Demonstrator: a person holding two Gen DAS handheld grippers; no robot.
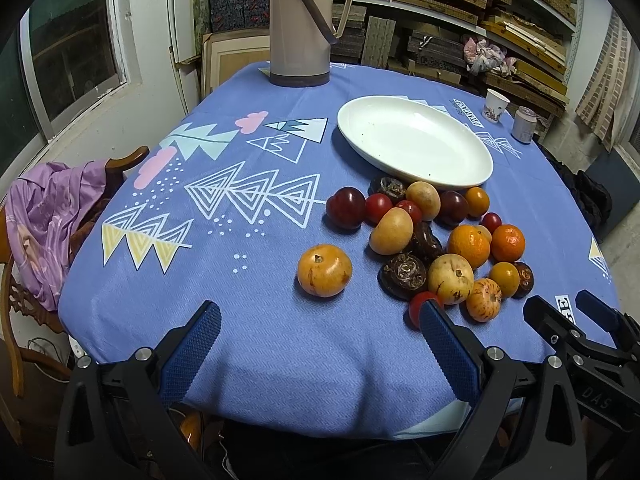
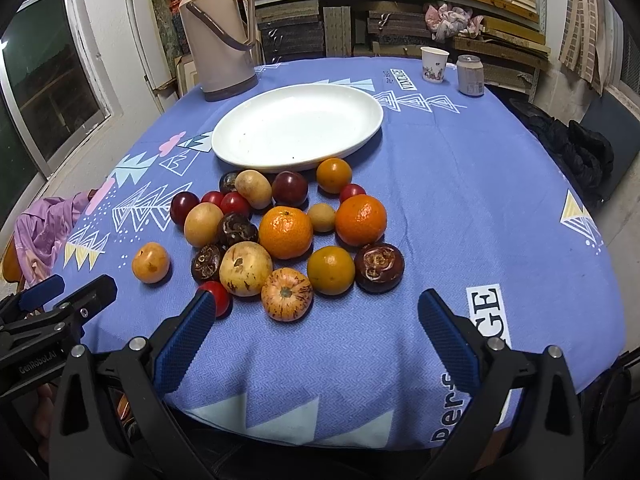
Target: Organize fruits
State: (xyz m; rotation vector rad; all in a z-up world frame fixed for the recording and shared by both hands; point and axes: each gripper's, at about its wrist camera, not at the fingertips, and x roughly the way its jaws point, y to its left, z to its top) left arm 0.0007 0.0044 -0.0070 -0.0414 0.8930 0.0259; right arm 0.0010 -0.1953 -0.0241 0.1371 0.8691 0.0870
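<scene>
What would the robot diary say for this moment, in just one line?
stage: start | left hand-held gripper: open, empty | right hand-held gripper: open, empty | white plate: empty | fruit pile: on tablecloth, beside plate

"GenRobot.AI" marks the left gripper [image 2: 60,300]; the tablecloth [image 2: 480,200] reads "VINTAGE".

Bare blue cloth on the bench [image 2: 460,208] lies open right of the fruit pile [image 2: 286,232] and along the near edge. The pile crowds the white plate [image 2: 298,126] on its near rim. A thermos [image 2: 218,36] stands behind the plate's left; a cup [image 2: 434,64] and can [image 2: 471,76] stand well apart at far right.
</scene>
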